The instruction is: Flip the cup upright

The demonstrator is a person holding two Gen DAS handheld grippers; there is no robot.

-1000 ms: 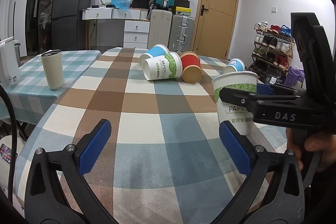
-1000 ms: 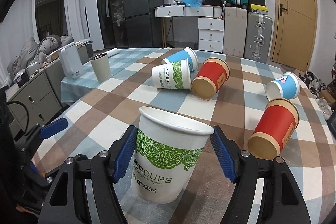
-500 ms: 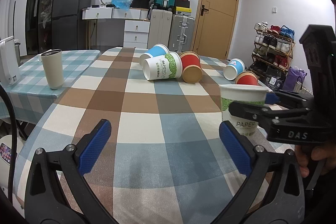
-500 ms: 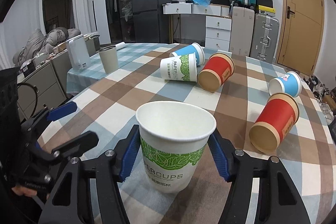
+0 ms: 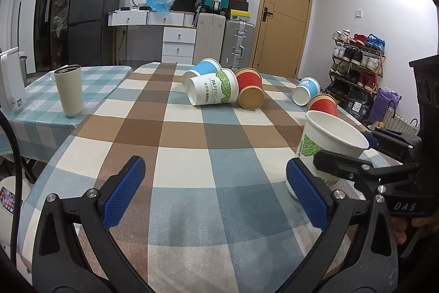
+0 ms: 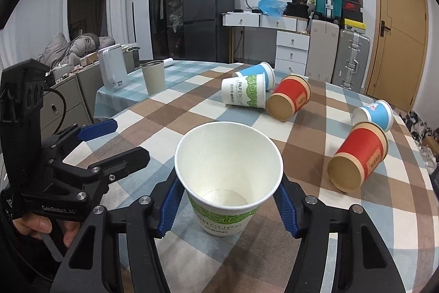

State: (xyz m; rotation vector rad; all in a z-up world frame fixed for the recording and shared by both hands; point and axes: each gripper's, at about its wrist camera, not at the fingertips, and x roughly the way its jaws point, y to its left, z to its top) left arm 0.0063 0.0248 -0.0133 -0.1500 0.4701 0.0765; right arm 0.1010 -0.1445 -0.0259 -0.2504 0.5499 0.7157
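Note:
A white paper cup with a green leaf print (image 6: 229, 177) stands mouth up between my right gripper's (image 6: 229, 206) blue pads, its base on or just above the checked tablecloth; I cannot tell which. The right gripper is shut on it. The same cup shows at the right of the left wrist view (image 5: 328, 147), tilted slightly. My left gripper (image 5: 216, 191) is wide open and empty, low over the near part of the table, left of the cup.
Several cups lie on their sides further back: a white-green one (image 6: 244, 94), a blue one (image 6: 259, 73), two red ones (image 6: 290, 100) (image 6: 359, 159) and a small blue one (image 6: 374, 114). A beige tumbler (image 5: 69, 91) and a white appliance (image 6: 113, 70) stand on the side table.
The right gripper has lowered the held cup toward the table and nearer to me, now seen from more above. The left gripper has not moved.

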